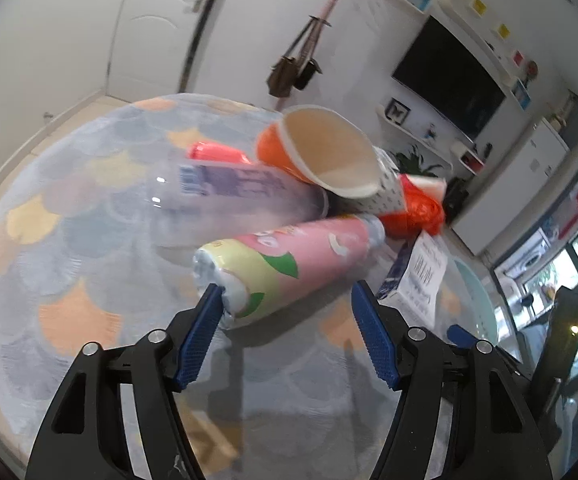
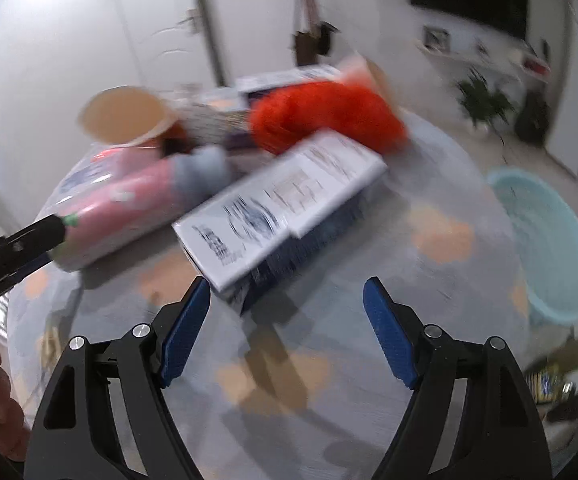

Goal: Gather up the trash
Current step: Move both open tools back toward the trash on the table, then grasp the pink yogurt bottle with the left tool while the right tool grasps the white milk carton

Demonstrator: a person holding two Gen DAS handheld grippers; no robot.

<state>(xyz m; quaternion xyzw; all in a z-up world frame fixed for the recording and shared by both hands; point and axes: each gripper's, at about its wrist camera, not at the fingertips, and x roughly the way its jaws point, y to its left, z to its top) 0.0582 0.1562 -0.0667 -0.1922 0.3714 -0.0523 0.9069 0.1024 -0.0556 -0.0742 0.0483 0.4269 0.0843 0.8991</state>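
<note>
**Two open jaws, two pieces of trash lined up**

The left hand-held gripper (image 1: 287, 294) is spread wide and holds nothing. Its left blue pad sits right at the base of the pink bottle (image 1: 289, 258), seemingly touching it, while the right pad stands apart from the bottle's side. The bottle lies on its side on the counter (image 1: 69, 264), its long axis running from the base near the left pad up and away to the right, toward its cap end. So the bottle crosses the jaw gap at a slant rather than square to it; closing on it cleanly would likely want a small turn of the wrist or a shift further along the body.

The right hand-held gripper (image 2: 287, 292) is also spread and empty. The white and blue carton (image 2: 281, 204) lies flat just ahead of it, its near corner poking toward the gap close to the left pad, its long axis running away to the upper right. This view is blurred, so finer contact cannot be told.

Behind both lie a clear bottle (image 1: 233, 196), an orange paper cup (image 1: 321, 152) on its side and a crumpled red-orange bag (image 2: 325, 118). The pale green basket (image 2: 549, 240) stands beyond the counter's right edge, nearer the right hand, and looks the likely place for the trash.
</note>
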